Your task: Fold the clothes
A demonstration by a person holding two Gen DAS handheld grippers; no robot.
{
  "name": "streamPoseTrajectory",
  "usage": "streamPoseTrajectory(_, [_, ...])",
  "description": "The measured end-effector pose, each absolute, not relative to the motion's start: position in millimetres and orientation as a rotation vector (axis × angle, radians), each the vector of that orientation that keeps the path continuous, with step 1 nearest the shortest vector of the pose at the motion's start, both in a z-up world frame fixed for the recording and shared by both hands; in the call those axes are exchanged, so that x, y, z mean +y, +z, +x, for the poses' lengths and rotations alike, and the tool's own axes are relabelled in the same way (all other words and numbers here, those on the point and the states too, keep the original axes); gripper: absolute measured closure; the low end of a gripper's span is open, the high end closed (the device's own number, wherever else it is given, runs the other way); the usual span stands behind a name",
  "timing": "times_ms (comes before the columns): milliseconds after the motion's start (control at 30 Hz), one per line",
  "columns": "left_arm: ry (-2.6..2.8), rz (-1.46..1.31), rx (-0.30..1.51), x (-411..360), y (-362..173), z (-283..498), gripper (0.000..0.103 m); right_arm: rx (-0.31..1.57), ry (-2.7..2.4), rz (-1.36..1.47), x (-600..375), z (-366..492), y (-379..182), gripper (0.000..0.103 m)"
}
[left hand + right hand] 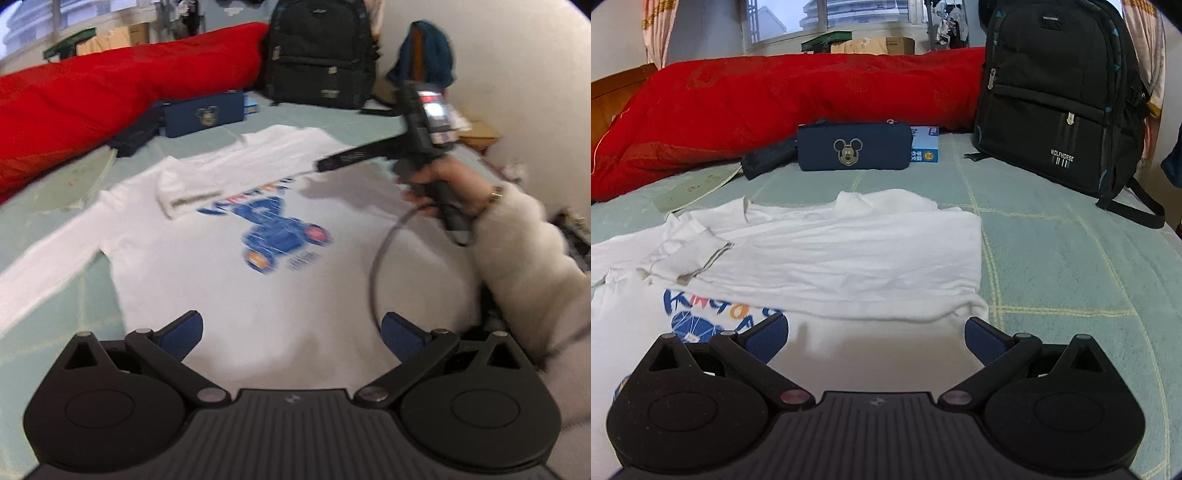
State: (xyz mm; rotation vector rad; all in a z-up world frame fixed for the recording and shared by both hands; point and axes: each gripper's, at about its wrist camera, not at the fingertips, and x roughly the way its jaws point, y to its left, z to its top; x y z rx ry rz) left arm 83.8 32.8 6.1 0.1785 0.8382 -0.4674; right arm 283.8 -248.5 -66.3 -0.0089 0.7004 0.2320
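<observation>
A white long-sleeved shirt (207,273) with a blue print lies flat on the pale green bed sheet (92,295). One side and its sleeve are folded over the chest (827,258); the other sleeve (40,266) stretches out to the left. My left gripper (291,332) hovers over the shirt's lower part, open and empty. My right gripper (875,336) hovers open over the shirt near the folded edge, holding nothing. In the left wrist view the right gripper (325,164) appears held by a hand (450,181) in a fluffy white sleeve.
A red quilt (775,103) runs along the far side of the bed. A dark blue pouch (853,147) and a blue box (925,144) lie before it. A black backpack (1056,96) stands at the far right. The green sheet (1071,277) shows right of the shirt.
</observation>
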Motion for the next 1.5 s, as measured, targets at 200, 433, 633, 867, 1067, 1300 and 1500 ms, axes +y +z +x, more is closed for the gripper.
streamPoseTrajectory(200, [-0.272,0.317,0.831,-0.1,-14.1,174.0,0.001,0.682,0.26,-0.026,-244.6,274.8,-64.9,0.0])
streamPoseTrajectory(433, [-0.135,0.326,0.769,-29.7,-36.6,287.3,0.001,0.619,0.354,0.018,-248.8,256.0,-62.6,0.0])
streamPoseTrajectory(633, [-0.071,0.328,0.863,-32.2,-67.6,340.3,0.001,0.632,0.375,-0.023,-236.7,253.3,-69.3,0.0])
streamPoseTrajectory(867, [0.059,0.35,0.841,7.6,-65.1,341.1,0.001,0.617,0.381,-0.075,-227.9,249.3,-70.7,0.0])
streamPoseTrajectory(1067, [0.159,0.343,0.808,56.3,-41.3,332.1,0.001,0.623,0.389,-0.057,-229.3,249.5,-71.8,0.0])
streamPoseTrajectory(1300, [0.249,0.303,0.791,92.6,-23.1,323.4,0.001,0.626,0.397,-0.058,-227.7,249.2,-73.2,0.0])
streamPoseTrajectory(1500, [-0.014,0.158,0.806,69.8,-34.7,318.3,0.001,0.629,0.408,-0.058,-228.0,249.5,-74.3,0.0])
